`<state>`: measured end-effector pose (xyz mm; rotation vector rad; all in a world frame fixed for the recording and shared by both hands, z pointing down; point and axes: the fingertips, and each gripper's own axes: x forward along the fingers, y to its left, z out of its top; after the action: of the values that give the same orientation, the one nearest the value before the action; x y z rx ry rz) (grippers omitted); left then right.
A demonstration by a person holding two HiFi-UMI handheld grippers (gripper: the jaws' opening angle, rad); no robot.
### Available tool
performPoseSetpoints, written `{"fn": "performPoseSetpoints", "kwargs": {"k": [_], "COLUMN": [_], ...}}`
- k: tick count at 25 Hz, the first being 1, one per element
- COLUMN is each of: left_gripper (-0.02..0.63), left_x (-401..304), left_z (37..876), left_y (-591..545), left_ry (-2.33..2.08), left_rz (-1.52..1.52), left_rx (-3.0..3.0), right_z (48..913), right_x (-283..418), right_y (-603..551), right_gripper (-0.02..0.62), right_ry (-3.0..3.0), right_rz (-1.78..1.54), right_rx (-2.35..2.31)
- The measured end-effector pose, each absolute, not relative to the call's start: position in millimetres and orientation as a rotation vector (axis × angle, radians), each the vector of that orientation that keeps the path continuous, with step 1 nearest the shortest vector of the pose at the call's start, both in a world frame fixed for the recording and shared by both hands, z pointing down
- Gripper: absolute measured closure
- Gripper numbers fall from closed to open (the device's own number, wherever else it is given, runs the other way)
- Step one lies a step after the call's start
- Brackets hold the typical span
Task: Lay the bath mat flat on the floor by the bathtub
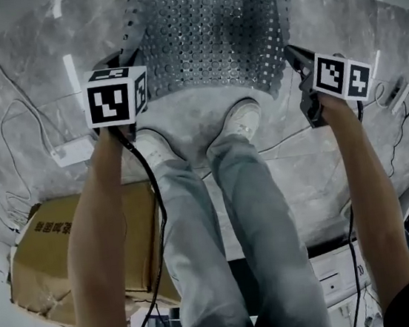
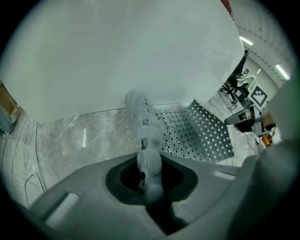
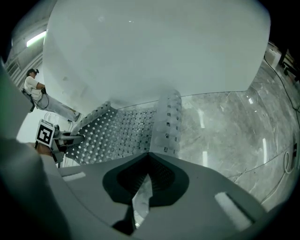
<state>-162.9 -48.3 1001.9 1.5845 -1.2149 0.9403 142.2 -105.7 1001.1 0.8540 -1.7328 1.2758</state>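
The white bathtub filled the upper part of both gripper views, its wall meeting the grey marbled floor along a curved line. The perforated bath mat lay at the foot of that wall, ahead of the person and spanning the gap between the two tools. Its middle section sat low against the floor, while its near left and right edges were lifted and curled upward toward the tools. A cardboard box stood on the floor to the person's left, behind the mat. The person's legs ran down the centre of the head view, with both shoes planted on the floor just short of the mat's near edge.

The left gripper had its jaws pressed together on the mat's rolled left edge. The right gripper had its jaws pinched on the mat's right edge, a strip of which showed between them. Thin cables lay loose on the floor at the left.
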Motion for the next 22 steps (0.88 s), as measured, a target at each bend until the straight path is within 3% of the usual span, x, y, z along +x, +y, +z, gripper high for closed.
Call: {"fn": "performPoseSetpoints", "kwargs": {"k": [22], "left_gripper": [0.497], "left_x": [-220], "left_z": [1084], "left_y": [-4], "left_ry": [-1.162], "left_rz": [1.013], "left_rx": [1.381], "right_z": [1069], "right_x": [150], "right_y": [-52], "right_gripper": [0.588], "right_ry": [-1.555], "right_rz": [1.268], "right_rx": [0.869]}}
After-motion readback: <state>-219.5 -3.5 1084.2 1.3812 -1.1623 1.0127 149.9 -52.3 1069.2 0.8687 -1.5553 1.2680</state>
